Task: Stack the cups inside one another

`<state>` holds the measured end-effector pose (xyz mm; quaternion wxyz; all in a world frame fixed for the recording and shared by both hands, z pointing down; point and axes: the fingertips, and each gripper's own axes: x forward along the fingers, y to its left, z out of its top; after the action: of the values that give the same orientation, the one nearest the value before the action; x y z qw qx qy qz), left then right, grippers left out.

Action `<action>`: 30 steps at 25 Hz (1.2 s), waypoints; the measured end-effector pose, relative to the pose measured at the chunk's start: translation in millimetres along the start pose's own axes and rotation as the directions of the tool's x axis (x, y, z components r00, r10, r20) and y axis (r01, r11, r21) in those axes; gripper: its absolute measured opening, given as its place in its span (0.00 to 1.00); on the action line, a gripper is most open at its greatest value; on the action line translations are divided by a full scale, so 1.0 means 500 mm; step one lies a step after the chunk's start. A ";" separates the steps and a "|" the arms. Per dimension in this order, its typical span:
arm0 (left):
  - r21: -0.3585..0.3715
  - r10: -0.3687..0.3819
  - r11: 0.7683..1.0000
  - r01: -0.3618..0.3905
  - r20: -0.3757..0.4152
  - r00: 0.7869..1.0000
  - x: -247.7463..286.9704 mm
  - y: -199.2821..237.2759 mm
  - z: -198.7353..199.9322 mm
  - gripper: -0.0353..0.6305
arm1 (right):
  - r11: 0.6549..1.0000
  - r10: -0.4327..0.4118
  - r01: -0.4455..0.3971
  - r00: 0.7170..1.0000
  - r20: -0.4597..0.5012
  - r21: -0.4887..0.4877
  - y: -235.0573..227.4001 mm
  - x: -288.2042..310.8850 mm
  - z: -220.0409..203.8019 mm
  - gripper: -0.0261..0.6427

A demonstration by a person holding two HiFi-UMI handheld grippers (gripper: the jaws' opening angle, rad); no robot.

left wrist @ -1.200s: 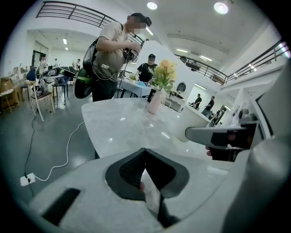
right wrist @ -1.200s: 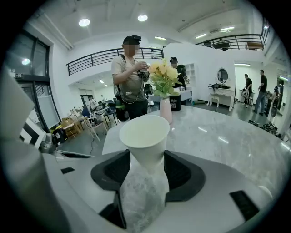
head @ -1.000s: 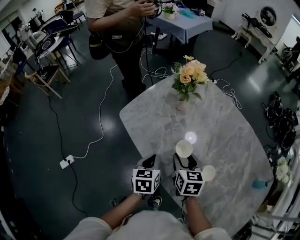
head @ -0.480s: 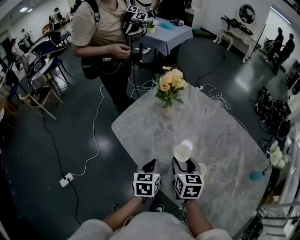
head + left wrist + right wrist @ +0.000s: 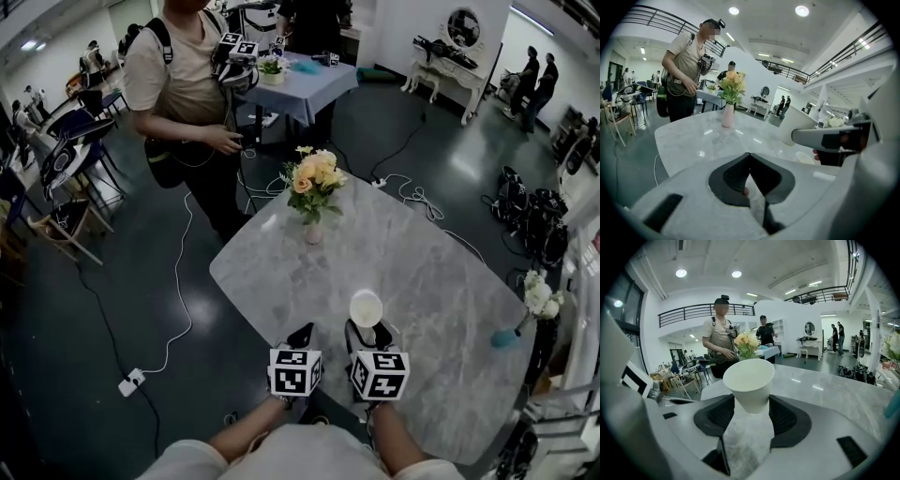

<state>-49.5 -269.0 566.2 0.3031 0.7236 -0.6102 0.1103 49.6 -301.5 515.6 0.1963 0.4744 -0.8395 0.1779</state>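
My right gripper is shut on a white paper cup, which it holds upright above the near part of the marble table. In the right gripper view the cup sits between the two pads, mouth up. A second white cup stands on the table just below and beyond the right gripper in the left gripper view, where the held cup also shows. My left gripper hovers beside the right one at the table's near edge, jaws shut with nothing in them.
A pink vase of flowers stands at the table's far side. A teal object lies near the right edge. A person stands beyond the far corner, and cables run across the floor.
The right gripper with its cup has shifted toward the second cup, which no longer shows to its right in the head view. The head view has tilted up.
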 end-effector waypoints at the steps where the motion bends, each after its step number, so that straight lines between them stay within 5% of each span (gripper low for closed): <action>1: 0.006 -0.006 1.000 0.006 0.000 1.000 0.001 -0.006 0.001 0.05 | 1.000 -0.007 0.007 1.000 0.003 0.004 -0.006 -0.005 0.000 0.36; 30: 0.091 -0.124 0.987 0.132 -0.090 0.988 0.034 -0.157 -0.056 0.05 | 0.984 -0.145 0.148 0.989 -0.032 0.098 -0.135 -0.119 -0.089 0.36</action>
<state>34.9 -261.3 573.6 0.2994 0.7700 -0.5430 0.1504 143.2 -269.4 531.8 0.1950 0.5420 -0.7899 0.2105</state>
